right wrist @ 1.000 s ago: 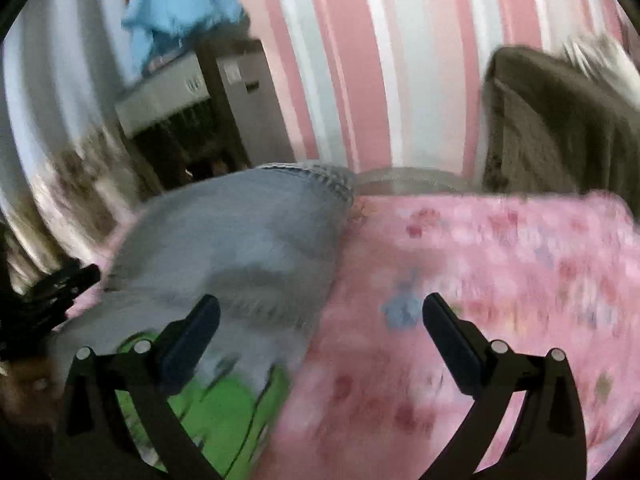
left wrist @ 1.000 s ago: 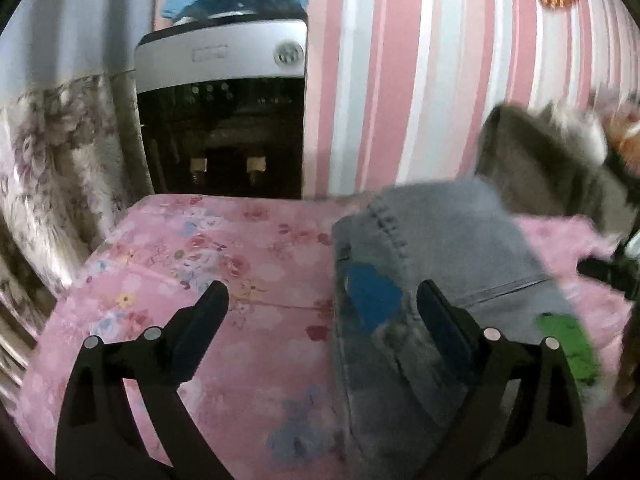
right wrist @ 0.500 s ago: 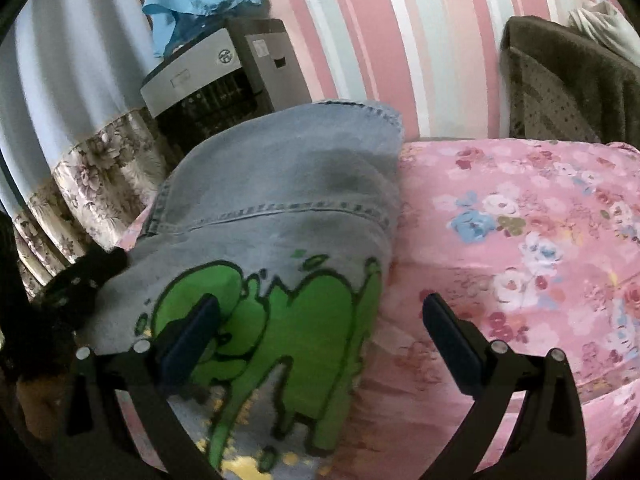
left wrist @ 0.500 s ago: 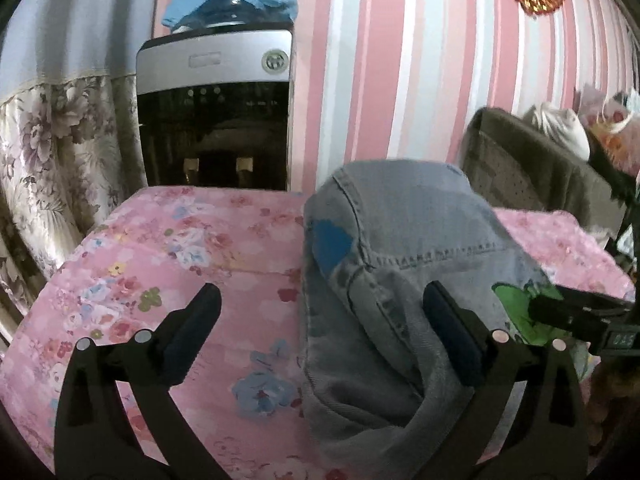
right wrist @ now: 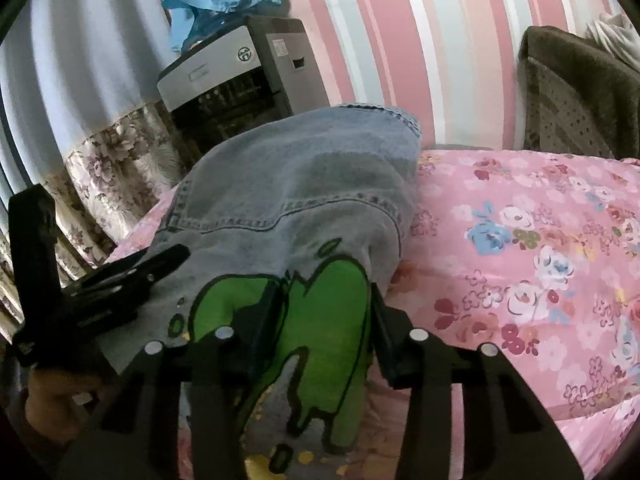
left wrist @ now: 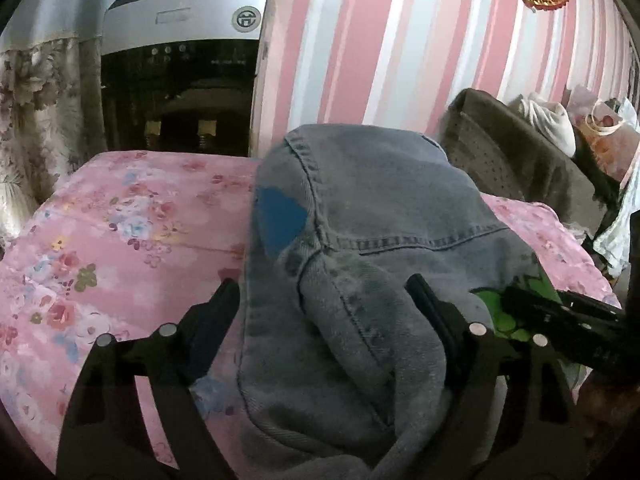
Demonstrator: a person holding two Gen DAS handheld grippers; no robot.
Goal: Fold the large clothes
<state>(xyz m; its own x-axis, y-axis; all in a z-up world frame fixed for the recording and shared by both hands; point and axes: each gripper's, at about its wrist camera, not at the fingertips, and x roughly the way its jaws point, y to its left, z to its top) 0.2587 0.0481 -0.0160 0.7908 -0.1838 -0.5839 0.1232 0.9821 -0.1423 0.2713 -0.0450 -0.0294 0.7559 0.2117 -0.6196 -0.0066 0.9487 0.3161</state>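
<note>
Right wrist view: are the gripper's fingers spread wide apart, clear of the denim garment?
No: the right gripper has its fingers pinched in on the green-printed fold of the denim garment.

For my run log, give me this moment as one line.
task: fold large clothes | left gripper: open, straddling denim garment | right gripper: closing on green print | surface: pink floral cover
</note>
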